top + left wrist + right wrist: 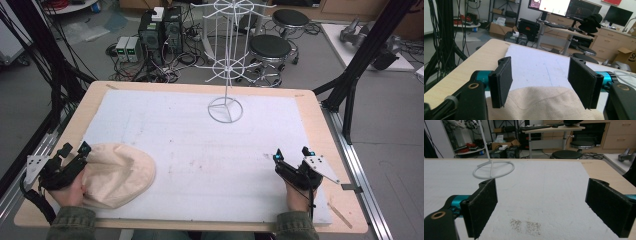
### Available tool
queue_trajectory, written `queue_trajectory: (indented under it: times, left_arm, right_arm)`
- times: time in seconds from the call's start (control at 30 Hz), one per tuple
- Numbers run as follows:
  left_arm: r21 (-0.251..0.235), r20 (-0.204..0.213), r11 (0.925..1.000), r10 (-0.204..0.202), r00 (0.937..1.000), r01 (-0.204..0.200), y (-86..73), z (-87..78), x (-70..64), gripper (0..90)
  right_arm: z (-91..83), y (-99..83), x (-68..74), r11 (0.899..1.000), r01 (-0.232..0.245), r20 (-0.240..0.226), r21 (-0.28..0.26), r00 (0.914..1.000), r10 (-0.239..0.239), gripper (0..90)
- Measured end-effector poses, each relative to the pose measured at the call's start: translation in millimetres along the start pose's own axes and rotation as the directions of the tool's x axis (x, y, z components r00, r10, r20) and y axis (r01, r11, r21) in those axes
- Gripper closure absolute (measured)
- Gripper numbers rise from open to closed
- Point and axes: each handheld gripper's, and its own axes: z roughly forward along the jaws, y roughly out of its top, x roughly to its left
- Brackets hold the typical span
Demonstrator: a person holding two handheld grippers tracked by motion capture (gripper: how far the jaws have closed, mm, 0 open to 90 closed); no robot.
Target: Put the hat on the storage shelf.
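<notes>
A beige cloth hat (120, 175) lies on the white mat (200, 150) at the near left of the table. My left gripper (75, 150) is open at the hat's left edge; in the left gripper view its black pads (501, 80) stand wide apart with the hat's beige fabric (544, 105) just below and between them. My right gripper (292, 156) is open at the near right, jaws wide over bare mat with nothing between them (541, 205). A white wire stand (226, 60) rises from its ring base (493, 169) at the far middle of the mat.
The wooden table (325, 130) edges frame the mat. A faint dirty patch (525, 225) marks the mat in front of my right gripper. Beyond the table are black stools (270, 47), computers (160, 30) with cables, and black frame posts (350, 85).
</notes>
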Motion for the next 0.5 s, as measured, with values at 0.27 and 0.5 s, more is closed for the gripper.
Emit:
queue_trajectory:
  times: [0.27,0.5]
  left_arm:
    - [0.000,0.002,1.0000,0.001,1.0000,-0.001,0.1,-0.2,-0.1,36.2]
    - [0.000,0.002,1.0000,0.004,1.0000,-0.004,0.1,-0.2,-0.6,36.2]
  right_arm:
    - [0.0,-0.1,0.9,1.000,-0.001,-0.005,0.004,1.0000,0.001,9.7]
    - [0.6,-0.3,0.6,1.000,0.003,-0.008,0.008,1.0000,-0.003,9.7]
